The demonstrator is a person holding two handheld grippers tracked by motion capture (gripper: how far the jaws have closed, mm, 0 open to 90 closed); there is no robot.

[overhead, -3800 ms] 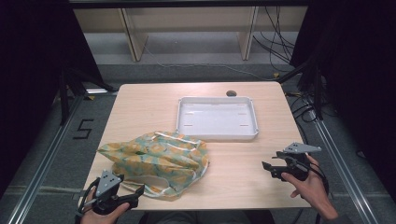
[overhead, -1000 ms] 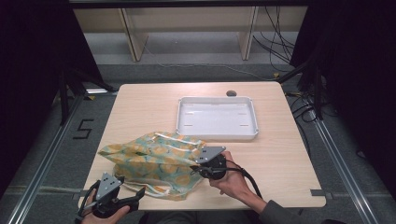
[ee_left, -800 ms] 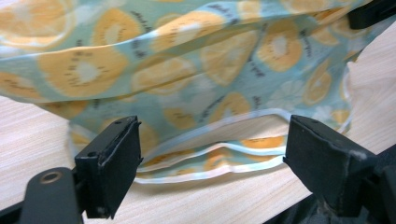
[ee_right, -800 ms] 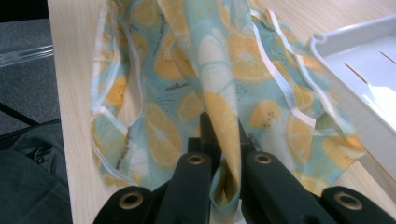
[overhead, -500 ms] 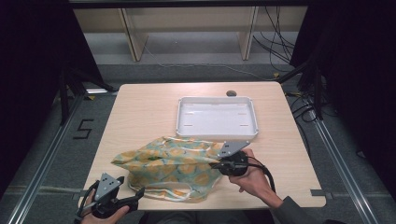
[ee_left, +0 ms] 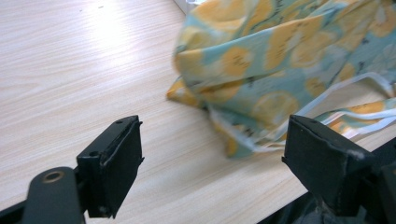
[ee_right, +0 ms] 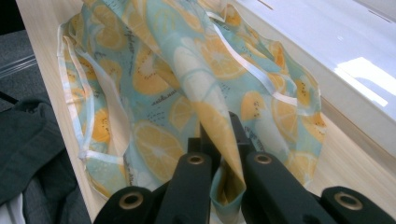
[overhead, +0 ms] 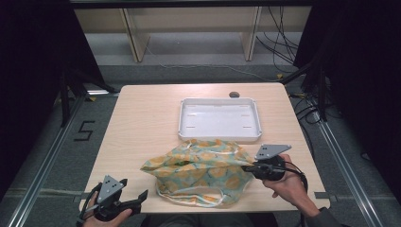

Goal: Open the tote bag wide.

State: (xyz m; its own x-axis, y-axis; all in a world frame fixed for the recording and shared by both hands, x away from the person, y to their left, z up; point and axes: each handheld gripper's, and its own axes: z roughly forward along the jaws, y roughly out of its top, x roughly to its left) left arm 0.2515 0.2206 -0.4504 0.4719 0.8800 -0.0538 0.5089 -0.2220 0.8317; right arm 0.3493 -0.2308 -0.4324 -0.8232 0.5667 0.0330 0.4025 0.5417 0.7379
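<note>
Right tongs (overhead: 247, 168) sit clamped on a fold of the citrus-print cloth bag (overhead: 203, 168); the right gripper view shows it plainly, fabric (ee_right: 205, 93) pinched between the two black jaws, which stand pressed together on it. From the high view that grip is hard to read, just the tongs' tip at the bag's right edge, with the right hand (overhead: 286, 184) wrapped behind and a grey three-cornered plate on top.

Left tongs (overhead: 135, 201) are spread wide, nothing between them. The left gripper view shows bare wood between the jaws and the bag's near corner (ee_left: 280, 70) just beyond, not touching either jaw. In the high view these tongs hang at the bench's near-left edge, held by the left hand (overhead: 101, 215), apart from the bag.

Bag lies crumpled on the near-centre of the bench (overhead: 142, 118), teal with yellow-orange fruit slices and white trim. White handle loops trail toward the near edge; the right gripper view shows them lying along the bench rim, dark clothing below.

White tray (overhead: 220, 119) sits behind the bag, mid-bench. High view: the bag's far edge is just at the tray's front wall. Right gripper view shows the tray wall (ee_right: 355, 100) close beside the cloth; contact can't be told.

A dark round hole (overhead: 234, 94) is in the bench behind the tray.
</note>
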